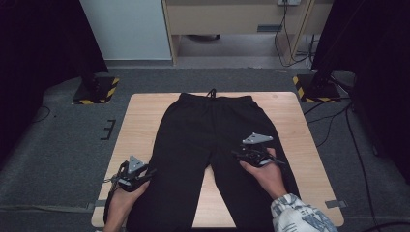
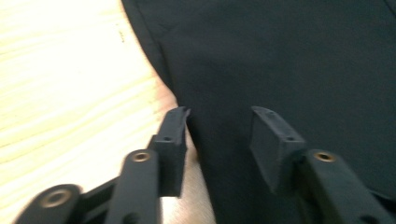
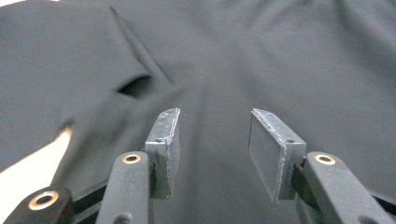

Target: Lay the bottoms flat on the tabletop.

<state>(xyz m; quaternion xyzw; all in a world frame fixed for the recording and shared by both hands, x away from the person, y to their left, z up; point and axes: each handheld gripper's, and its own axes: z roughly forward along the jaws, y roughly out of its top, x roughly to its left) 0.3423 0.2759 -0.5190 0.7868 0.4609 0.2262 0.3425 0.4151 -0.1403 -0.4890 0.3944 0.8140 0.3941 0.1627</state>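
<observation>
Left gripper (image 1: 145,175): sitting nearest, at the outer edge of the trousers' left leg near the table's front; its jaws are standing partly apart with nothing between them, straddling the leg's seam in the left gripper view.
Right gripper (image 1: 238,153): hovering over the right leg, a little farther in; its jaws are likewise gaping at a middling width, gripping nothing, with only dark cloth beneath them.
Trousers (image 1: 208,140): lying flat and spread on the table (image 1: 140,116), the legs running toward the person, the waistband with its drawstring (image 1: 211,92) reaching the far edge.
Progress: judging by the flat, unfolded cloth, no fold is showing yet; gripping the fabric and folding are still waiting to be done.
</observation>
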